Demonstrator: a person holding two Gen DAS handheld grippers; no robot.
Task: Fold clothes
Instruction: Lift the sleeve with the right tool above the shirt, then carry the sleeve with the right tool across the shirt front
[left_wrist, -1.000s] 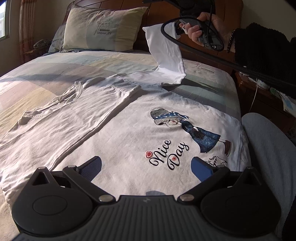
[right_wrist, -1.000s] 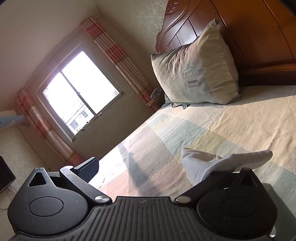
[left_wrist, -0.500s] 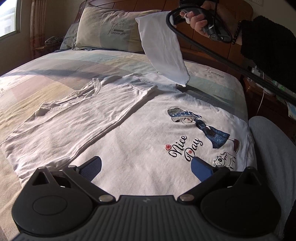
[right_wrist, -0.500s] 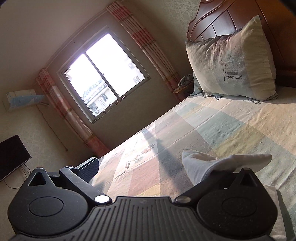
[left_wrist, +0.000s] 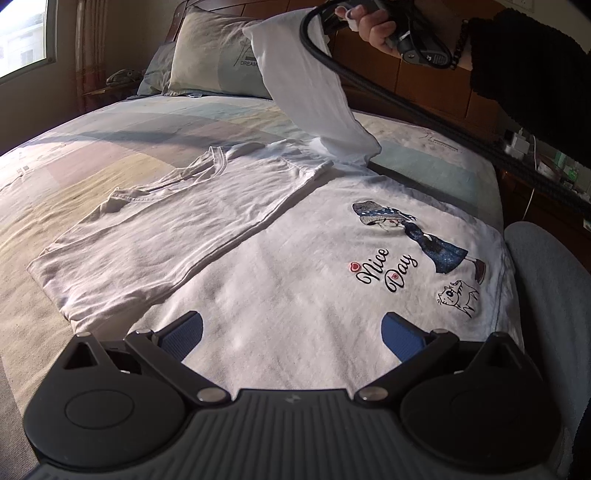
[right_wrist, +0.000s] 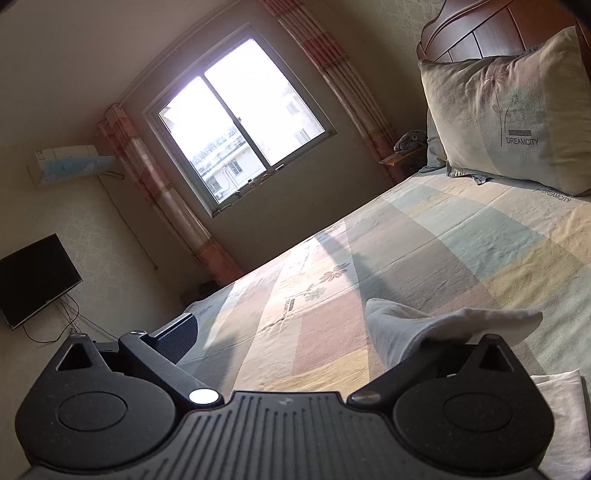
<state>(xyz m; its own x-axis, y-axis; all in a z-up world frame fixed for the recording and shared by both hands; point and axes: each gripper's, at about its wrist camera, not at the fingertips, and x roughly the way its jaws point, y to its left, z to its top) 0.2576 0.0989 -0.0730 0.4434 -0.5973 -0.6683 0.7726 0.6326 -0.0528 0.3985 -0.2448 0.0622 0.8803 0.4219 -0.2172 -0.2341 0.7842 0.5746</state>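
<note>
Shirt (left_wrist: 280, 258) flat on bed (left_wrist: 110, 158), left side already folded in; far sleeve (left_wrist: 314, 92) raised. Thin, limp cotton — best held at hem or sleeve edge. Left gripper (left_wrist: 291, 332) open, empty, over near hem. Right gripper (right_wrist: 280, 332): jaws look spread, cloth draped over one finger — real hold unclear, contact hidden.

The left gripper (left_wrist: 291, 334) hangs low over the near edge of the bed, its blue-padded fingers (left_wrist: 183, 332) spread wide with nothing between them. The right gripper (right_wrist: 280, 332) is raised high toward the head of the bed, held in the person's right hand (left_wrist: 373, 24), whose dark sleeve (left_wrist: 528, 62) runs off to the right. Its fingers (right_wrist: 177, 338) look spread in its own view, yet white cloth is draped over the right one, so whether they grip is unclear.
</note>
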